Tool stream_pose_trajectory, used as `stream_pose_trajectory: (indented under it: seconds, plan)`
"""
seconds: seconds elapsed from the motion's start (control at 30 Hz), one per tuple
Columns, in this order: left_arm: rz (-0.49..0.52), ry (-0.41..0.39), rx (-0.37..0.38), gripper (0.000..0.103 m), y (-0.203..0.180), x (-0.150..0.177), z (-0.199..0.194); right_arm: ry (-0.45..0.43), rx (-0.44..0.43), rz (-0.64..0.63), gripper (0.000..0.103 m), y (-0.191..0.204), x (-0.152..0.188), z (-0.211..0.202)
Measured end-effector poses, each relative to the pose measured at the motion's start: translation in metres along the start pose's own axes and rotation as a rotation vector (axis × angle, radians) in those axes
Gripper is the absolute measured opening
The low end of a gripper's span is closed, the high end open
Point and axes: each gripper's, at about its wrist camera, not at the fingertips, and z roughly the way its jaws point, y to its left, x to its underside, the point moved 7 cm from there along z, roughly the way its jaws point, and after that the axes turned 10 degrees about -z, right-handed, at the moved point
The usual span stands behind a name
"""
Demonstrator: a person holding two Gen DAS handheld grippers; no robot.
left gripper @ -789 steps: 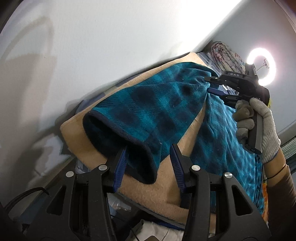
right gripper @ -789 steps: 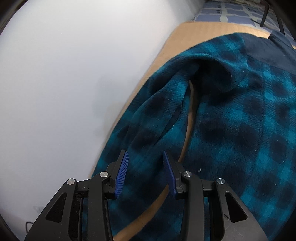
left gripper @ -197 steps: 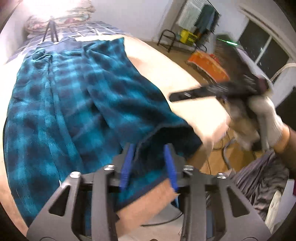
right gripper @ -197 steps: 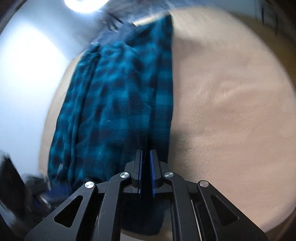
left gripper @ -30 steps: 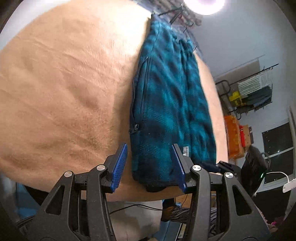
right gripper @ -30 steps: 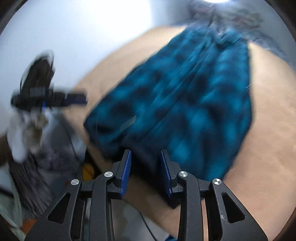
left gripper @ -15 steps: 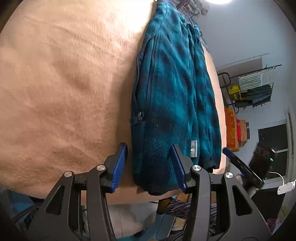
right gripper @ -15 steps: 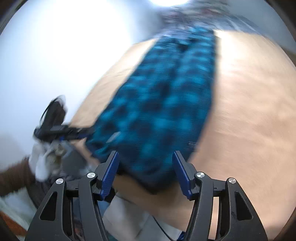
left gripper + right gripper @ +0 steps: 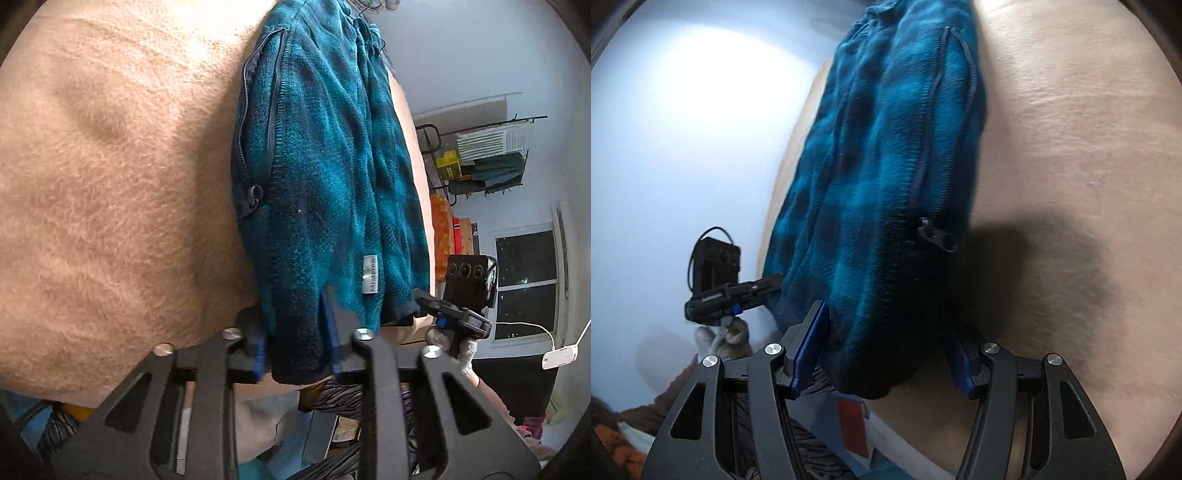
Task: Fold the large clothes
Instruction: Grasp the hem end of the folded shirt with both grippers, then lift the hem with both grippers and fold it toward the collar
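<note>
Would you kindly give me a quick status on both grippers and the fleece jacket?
Left gripper and right gripper: jaws open, each astride the near hem, not clamped. Fleece jacket folded into a long strip on the tan blanket. Nothing blocking.

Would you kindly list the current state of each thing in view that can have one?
Fleece jacket: folded into a long narrow strip, lying flat on the tan blanket, hem end at the near edge.
Zipper pull: low on the track, hanging at the jacket's side.
Left claw: open, jaws astride the hem corner.
Right claw: open, jaws astride the other hem corner.
</note>
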Motion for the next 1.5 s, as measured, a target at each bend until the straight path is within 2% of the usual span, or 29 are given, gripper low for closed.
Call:
stream_pose_trajectory:
  seconds: [0.03,0.07,0.17,0.23,0.33,0.4,0.63,0.83,1.1,1.4,1.5]
  plan:
    - [0.014,-0.006,-0.004,0.015,-0.002,0.001,-0.001,0.007,-0.003,-0.003,0.031,0.003,0.001,0.001]
    - [0.035,-0.018,-0.011,0.014,-0.006,0.002,-0.003,0.004,0.008,-0.013,0.026,0.005,0.001,0.001]
    - [0.056,-0.042,0.013,0.012,-0.017,0.005,-0.011,-0.033,-0.025,-0.024,0.017,0.016,0.0,-0.007]
    - [0.061,-0.055,0.032,0.012,-0.023,0.005,-0.015,-0.064,-0.05,-0.031,0.016,0.022,-0.003,-0.016]
    - [0.055,-0.057,0.03,0.012,-0.024,0.004,-0.015,-0.034,-0.002,-0.051,0.015,0.019,-0.001,-0.012]
    - [0.036,-0.056,0.043,0.012,-0.026,0.004,-0.019,-0.032,-0.003,-0.027,0.015,0.016,0.0,-0.01]
    - [0.033,-0.109,0.133,0.011,-0.064,-0.012,-0.045,-0.122,-0.058,-0.032,0.014,0.04,-0.019,-0.035]
    - [0.073,-0.145,0.118,0.011,-0.091,-0.035,-0.056,-0.217,-0.069,-0.008,0.014,0.047,-0.046,-0.061]
    - [0.076,-0.198,0.076,0.011,-0.111,-0.089,-0.053,-0.234,0.001,-0.034,0.014,0.045,-0.094,-0.068]
    - [0.041,-0.209,0.031,0.011,-0.112,-0.166,-0.014,-0.229,0.059,0.032,0.014,0.012,-0.164,-0.054]
    - [0.022,-0.204,0.018,0.011,-0.104,-0.183,0.0,-0.209,0.069,0.054,0.013,0.0,-0.176,-0.044]
